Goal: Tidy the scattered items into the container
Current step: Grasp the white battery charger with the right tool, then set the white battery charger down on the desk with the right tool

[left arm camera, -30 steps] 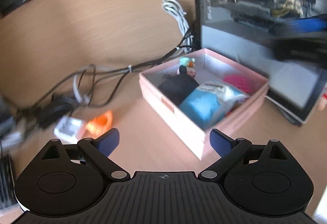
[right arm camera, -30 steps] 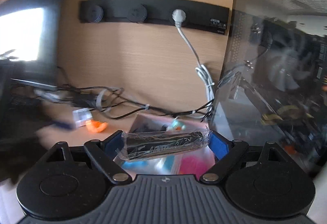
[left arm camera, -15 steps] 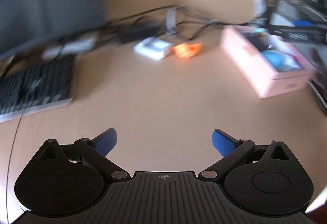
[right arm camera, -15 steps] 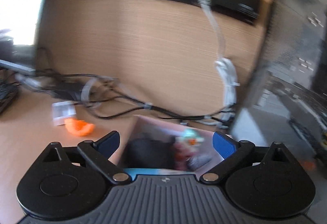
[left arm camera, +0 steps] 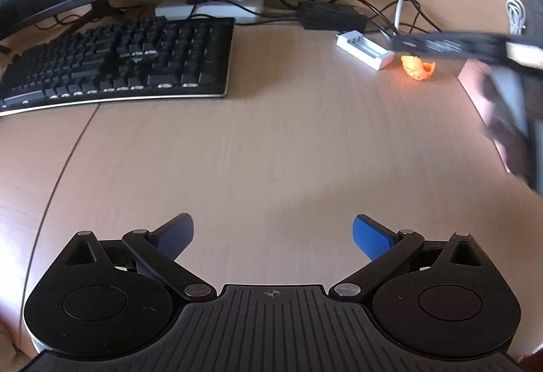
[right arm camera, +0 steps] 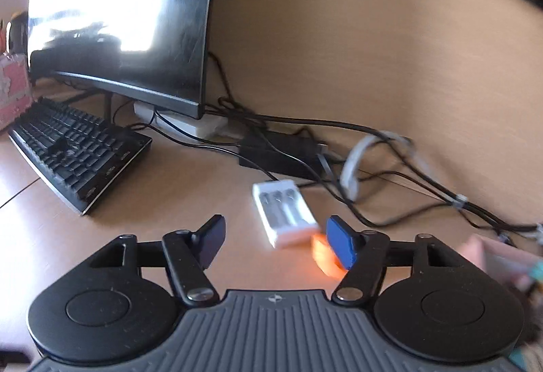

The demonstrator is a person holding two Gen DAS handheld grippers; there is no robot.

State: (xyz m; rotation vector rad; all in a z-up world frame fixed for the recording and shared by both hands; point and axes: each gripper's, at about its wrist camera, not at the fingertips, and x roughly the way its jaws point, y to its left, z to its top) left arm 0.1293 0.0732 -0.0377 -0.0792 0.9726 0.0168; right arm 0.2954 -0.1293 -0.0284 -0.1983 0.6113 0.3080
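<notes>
Left claw (left arm camera: 273,233) spread wide, holding nothing, above bare counter (left arm camera: 271,151). Right claw (right arm camera: 275,241) also wide and unloaded, just before white battery charger (right arm camera: 286,214) and blurred orange toy (right arm camera: 324,258), these two touching. Pink box (right arm camera: 492,256) at right edge, near cables (right arm camera: 390,182). Keyboard (left arm camera: 118,63) and monitor (right arm camera: 118,19) to left.

White battery charger (right arm camera: 285,213), orange toy (left arm camera: 418,67), black keyboard (left arm camera: 115,61), pink container (left arm camera: 482,93), wood-grain tan desk (left arm camera: 254,151).

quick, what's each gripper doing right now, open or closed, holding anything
Left gripper: open, holding nothing, over bare desk.
Right gripper: open, holding nothing; white battery charger and orange item lie just ahead.
</notes>
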